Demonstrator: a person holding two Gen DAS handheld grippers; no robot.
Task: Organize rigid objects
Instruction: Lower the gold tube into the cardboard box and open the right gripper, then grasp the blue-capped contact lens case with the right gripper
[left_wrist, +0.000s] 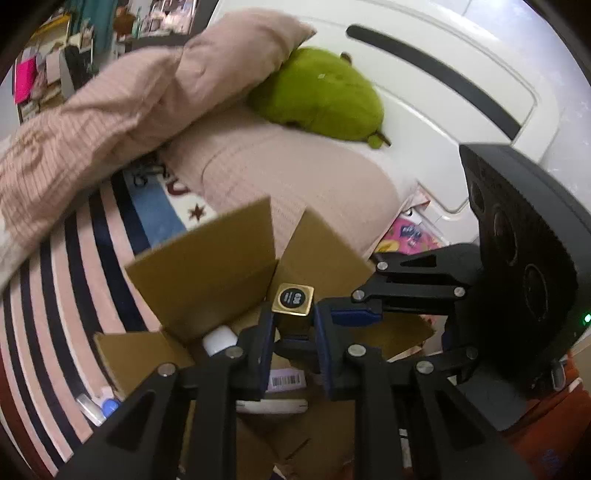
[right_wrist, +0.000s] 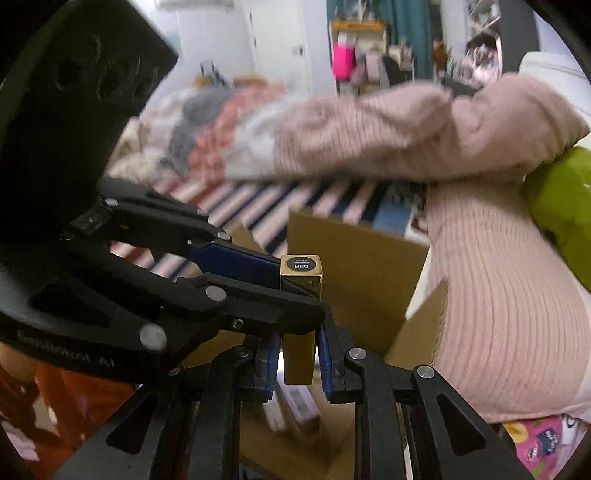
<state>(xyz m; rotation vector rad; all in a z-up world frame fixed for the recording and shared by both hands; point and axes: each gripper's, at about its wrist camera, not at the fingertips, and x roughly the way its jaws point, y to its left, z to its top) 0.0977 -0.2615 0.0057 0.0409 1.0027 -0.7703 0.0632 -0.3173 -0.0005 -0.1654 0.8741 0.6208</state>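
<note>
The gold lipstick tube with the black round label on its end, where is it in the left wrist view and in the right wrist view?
Left wrist: gold lipstick tube at centre, label end up, over the cardboard box.
Right wrist: the tube at centre, standing upright.
Shared landmark: the green plush, upper middle left wrist, right edge right wrist.

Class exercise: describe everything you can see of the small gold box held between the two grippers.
The gold box is a slim, glossy, rectangular carton, seemingly cardboard. Its square top end carries a round black label with pale print. It stands roughly upright above the open cardboard box. The left gripper and right gripper are both shut on it, blue pads pressing its sides.
</note>
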